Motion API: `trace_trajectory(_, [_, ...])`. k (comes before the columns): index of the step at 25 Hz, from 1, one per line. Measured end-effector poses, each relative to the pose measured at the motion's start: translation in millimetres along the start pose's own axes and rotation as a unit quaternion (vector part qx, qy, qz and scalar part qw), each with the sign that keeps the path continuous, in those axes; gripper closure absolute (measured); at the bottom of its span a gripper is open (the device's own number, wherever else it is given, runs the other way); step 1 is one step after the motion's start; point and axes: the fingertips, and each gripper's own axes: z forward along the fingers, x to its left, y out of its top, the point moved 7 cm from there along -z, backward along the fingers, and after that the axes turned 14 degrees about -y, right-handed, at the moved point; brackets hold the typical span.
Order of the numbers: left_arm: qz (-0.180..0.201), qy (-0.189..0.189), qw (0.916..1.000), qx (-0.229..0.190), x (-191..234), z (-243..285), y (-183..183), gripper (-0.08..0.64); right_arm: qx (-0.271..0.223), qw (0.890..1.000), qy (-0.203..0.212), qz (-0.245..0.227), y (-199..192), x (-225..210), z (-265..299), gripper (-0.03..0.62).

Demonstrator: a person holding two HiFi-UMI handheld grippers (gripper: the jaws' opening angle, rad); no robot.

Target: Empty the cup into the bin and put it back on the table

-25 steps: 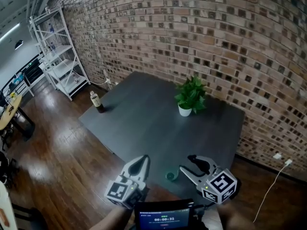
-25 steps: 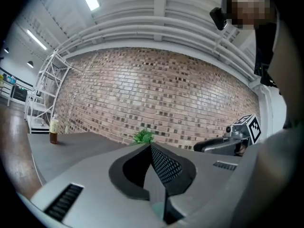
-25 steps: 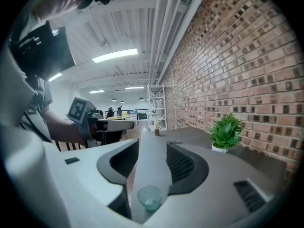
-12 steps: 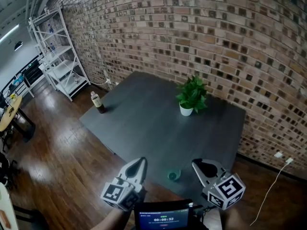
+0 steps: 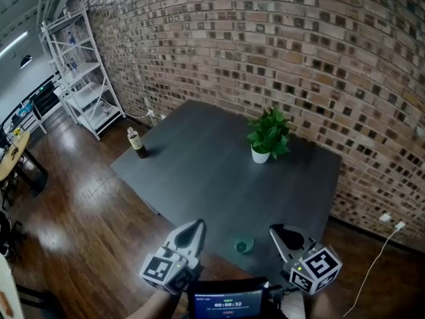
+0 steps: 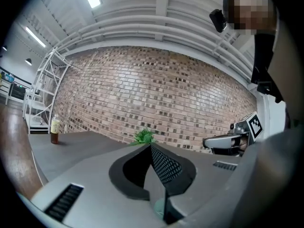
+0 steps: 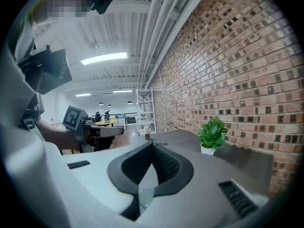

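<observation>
A white shelf [image 5: 78,78] stands far left against the brick wall [image 5: 279,38]. A bottle [image 5: 137,143] sits upright on the left corner of the dark counter [image 5: 199,171].

At the near edge, the left hand-held gripper [image 5: 195,226] is held just off the counter's near edge, above the wooden floor [image 5: 86,224]. Its jaws are clenched together with nothing between them, as the left gripper view confirms [image 6: 152,148]. Just to its right the small green cup [image 5: 243,246] stands upright on the counter near the front edge, between the two grippers and touched by neither. Further back and well apart, a potted plant [image 5: 269,138] stands near the wall. The right hand-held gripper [image 5: 277,232] sits just beside the cup on its right, jaws likewise pressed together and empty [image 7: 153,146].

The task looks to be at its very start: the cup has not been picked up, and no bin shows in any view. The next move probably calls for one gripper, likely the right, to spread its jaws, come down around the cup's rim or wall, and close firmly enough to lift it without tipping. The bin must then be found.
</observation>
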Motion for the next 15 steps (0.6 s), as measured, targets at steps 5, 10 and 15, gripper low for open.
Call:
trace_trajectory(5, [-0.007, -0.007, 0.9999, -0.003, 2.7, 0.6, 0.9, 0.552, -0.006, 1.0, -0.003, -0.001, 4.6, 2.7, 2.9, 0.592])
trace_trajectory(10, [-0.008, -0.008, 0.9999, -0.007, 5.9, -2.3, 4.8, 0.552, -0.012, 1.0, 0.0, -0.006, 5.6, 8.8, 6.6, 0.592])
trace_trajectory(15, [-0.01, -0.008, 0.9999, -0.009, 6.8, -4.4, 5.2, 0.552, -0.006, 1.0, 0.001, -0.005, 8.0, 13.6, 9.6, 0.592])
